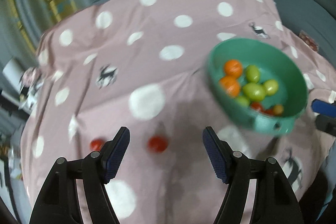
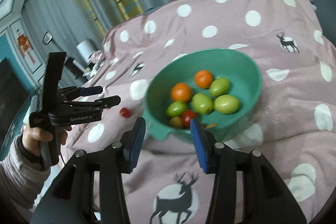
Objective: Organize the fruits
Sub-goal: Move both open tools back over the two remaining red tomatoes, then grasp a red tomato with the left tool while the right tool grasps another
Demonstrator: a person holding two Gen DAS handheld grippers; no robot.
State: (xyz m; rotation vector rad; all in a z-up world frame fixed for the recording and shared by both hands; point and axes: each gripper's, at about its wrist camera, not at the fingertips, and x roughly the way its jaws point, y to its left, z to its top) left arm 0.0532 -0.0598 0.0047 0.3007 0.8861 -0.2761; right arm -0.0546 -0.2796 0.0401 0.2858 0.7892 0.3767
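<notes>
Left of the green bowl (image 1: 257, 85), through my left wrist camera, my left claw (image 1: 166, 135) gapes wide over a red tomato (image 1: 157, 143); another (image 1: 96, 144) sits beyond its finger. Through the right camera, my right claw (image 2: 168, 125) is wide, empty, fronting the bowl (image 2: 231, 60); oranges (image 2: 181, 92) and green fruits (image 2: 202, 103) fill it.

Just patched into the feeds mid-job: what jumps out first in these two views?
The green bowl on the pink dotted blanket, holding oranges and green fruits. Two red tomatoes lie loose on the blanket: one between the open left gripper fingers, another just left of them. The right gripper hovers open at the bowl's near rim.
</notes>
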